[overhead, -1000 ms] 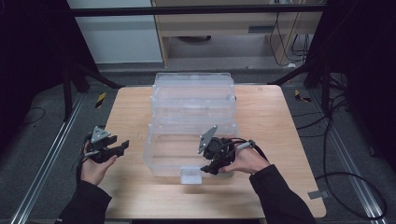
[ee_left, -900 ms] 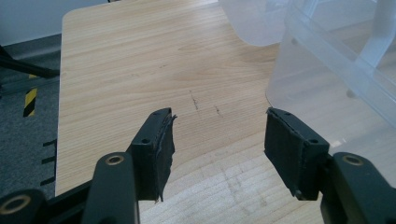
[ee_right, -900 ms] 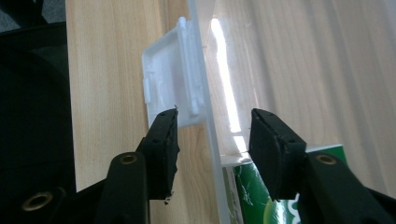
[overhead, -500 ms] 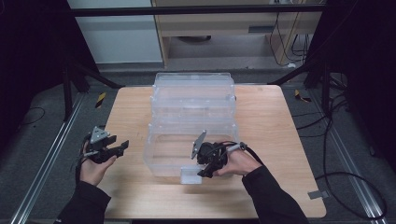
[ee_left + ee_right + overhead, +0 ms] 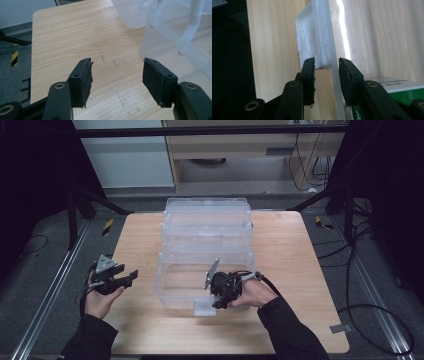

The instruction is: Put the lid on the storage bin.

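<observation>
On the wooden table [image 5: 300, 270], which stands on a grey floor with dark frame rails at each side, a stack of clear plastic boxes [image 5: 207, 237] sits mid-table with the white latch [image 5: 204, 307] of the front box on its near wall. The right gripper [image 5: 219, 301] straddles that wall at the latch, jaws narrowly apart and just been closing, pads not yet visibly pressing, while the left gripper [image 5: 127, 276] hovers released and wide open over bare wood left of the boxes. Since a second ago the right hand has shifted slightly left toward the latch; the left has kept its place.
</observation>
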Available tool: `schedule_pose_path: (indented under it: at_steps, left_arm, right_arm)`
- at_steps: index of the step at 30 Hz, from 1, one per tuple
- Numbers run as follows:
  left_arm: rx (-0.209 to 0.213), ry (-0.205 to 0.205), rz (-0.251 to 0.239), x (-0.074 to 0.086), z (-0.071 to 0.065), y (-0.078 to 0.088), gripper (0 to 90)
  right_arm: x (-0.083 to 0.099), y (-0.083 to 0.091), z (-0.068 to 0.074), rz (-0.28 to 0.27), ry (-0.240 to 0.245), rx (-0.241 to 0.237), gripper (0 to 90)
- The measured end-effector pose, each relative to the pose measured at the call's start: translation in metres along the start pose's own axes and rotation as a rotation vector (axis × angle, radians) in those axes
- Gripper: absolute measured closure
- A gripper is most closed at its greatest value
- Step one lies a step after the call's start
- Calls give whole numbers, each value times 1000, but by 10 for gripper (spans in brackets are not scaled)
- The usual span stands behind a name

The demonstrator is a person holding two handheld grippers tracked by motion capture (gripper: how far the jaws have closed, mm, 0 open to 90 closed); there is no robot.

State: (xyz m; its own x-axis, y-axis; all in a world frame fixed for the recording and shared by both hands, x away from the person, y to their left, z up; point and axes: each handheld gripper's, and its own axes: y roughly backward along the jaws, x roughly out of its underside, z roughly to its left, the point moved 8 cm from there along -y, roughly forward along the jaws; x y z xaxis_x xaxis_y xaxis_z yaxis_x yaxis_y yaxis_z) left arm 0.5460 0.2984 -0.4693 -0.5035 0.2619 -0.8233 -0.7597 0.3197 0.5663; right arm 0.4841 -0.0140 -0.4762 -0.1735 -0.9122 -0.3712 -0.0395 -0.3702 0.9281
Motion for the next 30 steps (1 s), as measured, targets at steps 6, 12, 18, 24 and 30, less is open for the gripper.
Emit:
schedule_pose_path:
  at_steps: [6,12,18,24,30]
  left_arm:
    - [16,-15,-8,-5,-2,3,385]
    - [51,-51,-17,-16,-7,9,385]
    - [87,-99,-41,-34,-14,15,384]
    - [113,-163,-74,-58,-18,19,391]
    - [135,-238,-82,-76,-24,22,390]
  right_arm:
    - [-1,0,0,28,0,-5,672]
    - [-2,0,0,41,4,-10,675]
    - [-3,0,0,44,1,-8,676]
    - [-3,0,0,51,4,-12,676]
    - [-3,0,0,50,5,-16,676]
